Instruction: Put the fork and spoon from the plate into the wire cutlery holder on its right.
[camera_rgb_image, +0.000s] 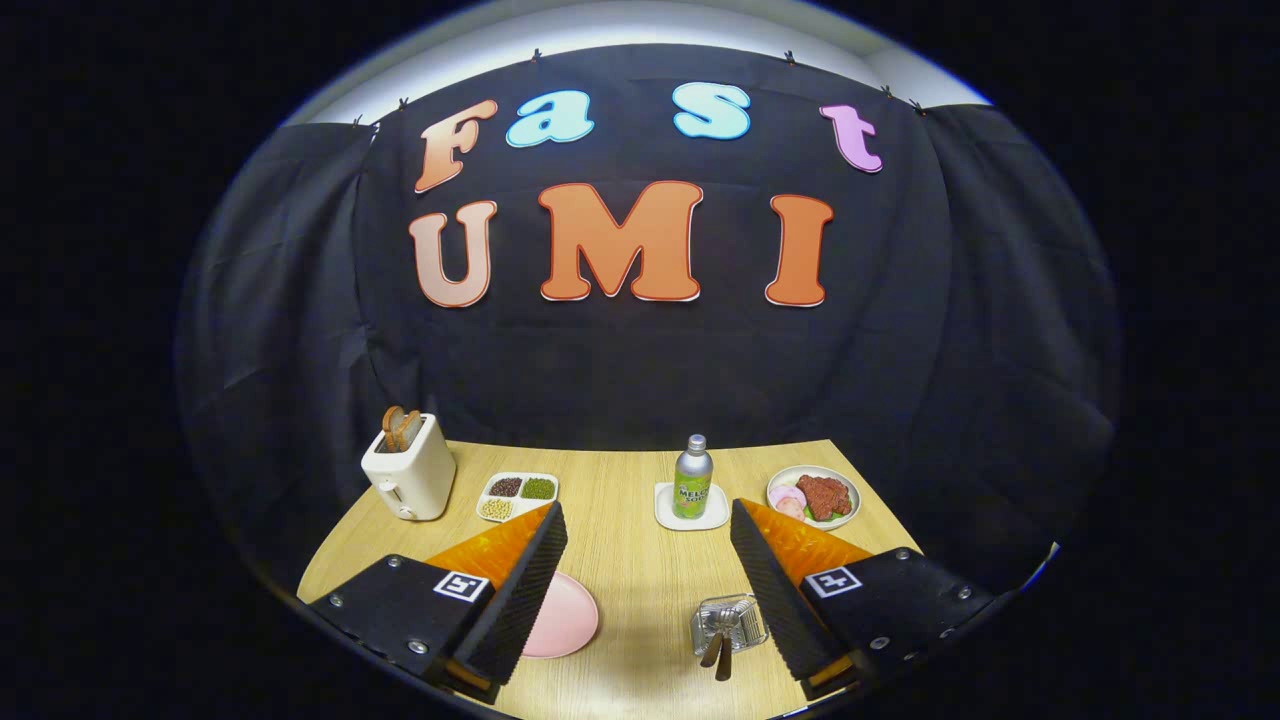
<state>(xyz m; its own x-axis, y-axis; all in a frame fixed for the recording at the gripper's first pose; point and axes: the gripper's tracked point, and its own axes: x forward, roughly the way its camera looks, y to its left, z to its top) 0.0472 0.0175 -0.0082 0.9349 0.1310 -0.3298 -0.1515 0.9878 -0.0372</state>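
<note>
My gripper (648, 520) hangs open above the wooden table (640, 580), with nothing between its fingers. A pink plate (565, 620) lies beside the left finger (520, 590), partly hidden by it; what shows of it is bare. The wire cutlery holder (728, 622) stands just inside the right finger (780, 590). Cutlery sits in the holder, with two brown handles (717, 655) sticking out toward me.
Beyond the fingers, at the back of the table, stand a white toaster (408, 475) with bread, a divided dish of beans (517, 495), a green bottle (692, 482) on a white coaster, and a plate of food (813, 495). Black cloth walls the booth.
</note>
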